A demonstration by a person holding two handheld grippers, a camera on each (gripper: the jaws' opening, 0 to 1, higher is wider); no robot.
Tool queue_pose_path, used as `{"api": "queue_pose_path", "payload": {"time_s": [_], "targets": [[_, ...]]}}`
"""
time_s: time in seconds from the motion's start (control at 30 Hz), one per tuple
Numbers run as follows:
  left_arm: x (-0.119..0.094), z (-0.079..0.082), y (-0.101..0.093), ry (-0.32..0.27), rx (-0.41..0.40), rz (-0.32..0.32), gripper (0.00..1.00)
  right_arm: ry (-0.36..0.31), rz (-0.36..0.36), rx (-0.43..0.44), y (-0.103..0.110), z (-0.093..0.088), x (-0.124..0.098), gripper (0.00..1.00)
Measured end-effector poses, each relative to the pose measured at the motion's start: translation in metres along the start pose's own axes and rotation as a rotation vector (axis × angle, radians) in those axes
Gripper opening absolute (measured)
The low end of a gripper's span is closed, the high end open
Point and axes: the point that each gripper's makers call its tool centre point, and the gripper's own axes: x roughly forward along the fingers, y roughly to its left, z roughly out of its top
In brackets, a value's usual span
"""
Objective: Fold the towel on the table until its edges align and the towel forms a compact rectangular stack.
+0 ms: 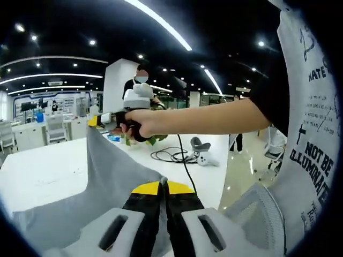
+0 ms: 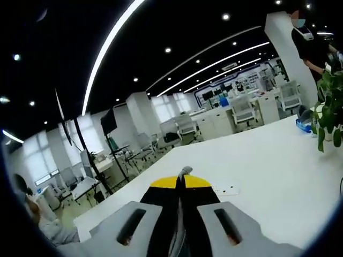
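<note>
Left gripper view: towel [image 1: 107, 182], right gripper [image 1: 126, 126] pinching it.

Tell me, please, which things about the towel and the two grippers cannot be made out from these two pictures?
- Towel, left gripper view: its lower part is hidden by the left gripper.
- Right gripper, left gripper view: its jaws are hidden by the person's hand.
- Right gripper view: just a sliver of grey cloth shows between the shut jaws of the right gripper.
</note>
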Motion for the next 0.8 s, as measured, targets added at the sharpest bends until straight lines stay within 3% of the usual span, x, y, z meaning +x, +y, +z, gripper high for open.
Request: {"api": "queue_pose_path", "payload": {"time_s": [0.27, 0.53, 0.8], "targets": [[-0.037, 0.001, 0.028, 0.009, 0.063, 0.045, 0.02, -0.02, 0.02, 0.03, 0.026, 0.004, 0.015, 0.0], [-0.074, 0.001, 0.056, 0.0, 0.057, 0.093, 0.02, -0.029, 0.06, 0.028, 0.058, 0.007, 0.033, 0.0], [-0.097, 0.001, 0.071, -0.012, 0.034, 0.141, 0.02, -0.034, 0.104, 0.02, 0.088, 0.007, 0.054, 0.0]]}}
